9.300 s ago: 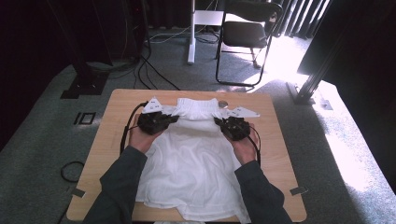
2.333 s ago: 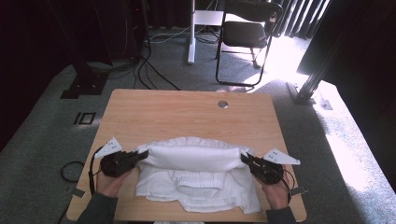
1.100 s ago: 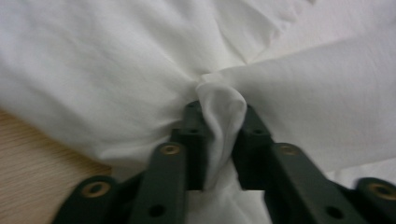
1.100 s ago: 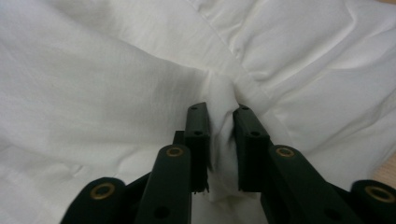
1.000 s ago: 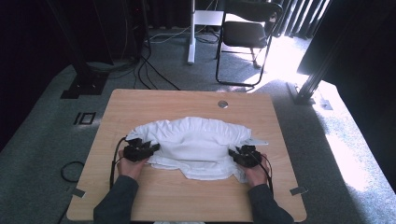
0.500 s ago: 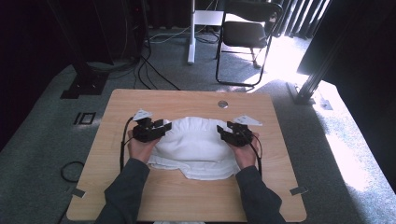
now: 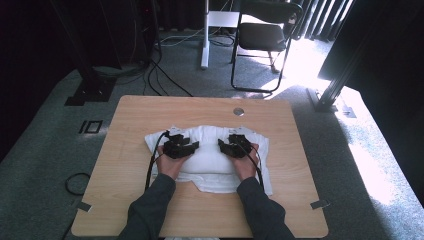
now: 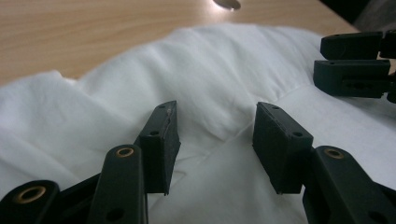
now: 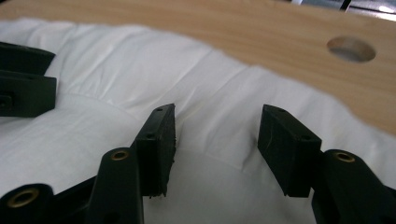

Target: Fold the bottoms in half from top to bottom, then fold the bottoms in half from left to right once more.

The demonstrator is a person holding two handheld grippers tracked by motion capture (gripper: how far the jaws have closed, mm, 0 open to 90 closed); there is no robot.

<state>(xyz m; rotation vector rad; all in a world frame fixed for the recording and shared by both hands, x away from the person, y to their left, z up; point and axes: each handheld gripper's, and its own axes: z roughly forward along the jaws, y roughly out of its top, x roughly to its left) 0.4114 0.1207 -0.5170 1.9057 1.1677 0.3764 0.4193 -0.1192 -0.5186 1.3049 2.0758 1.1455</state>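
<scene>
A white garment (image 7: 207, 162) lies folded into a thick bundle at the middle of the wooden table (image 7: 140, 115). Both hands rest on it, and the grippers point inward at each other. My left gripper (image 7: 194, 146) is open; its pads (image 8: 161, 140) stand apart just above the rumpled cloth (image 8: 219, 79), pinching nothing. My right gripper (image 7: 223, 146) is open too. Its jaws have just been opening, and its pads (image 9: 156, 144) hover over a fold of the garment (image 9: 116, 70) without gripping it. The right gripper's jaws (image 8: 352, 63) face mine at the upper right of the left gripper view.
A round cable hole (image 7: 238, 111) sits in the table beyond the garment. Bare wood surrounds the bundle on all sides. A black chair (image 7: 267, 35) and cables (image 7: 165, 75) lie on the carpet beyond the far edge. A loose cable (image 7: 75, 182) curls on the floor at left.
Both grippers have moved inward over the garment and now nearly meet at its middle. The bundle's sides have come in with them, leaving it narrower and thicker.
</scene>
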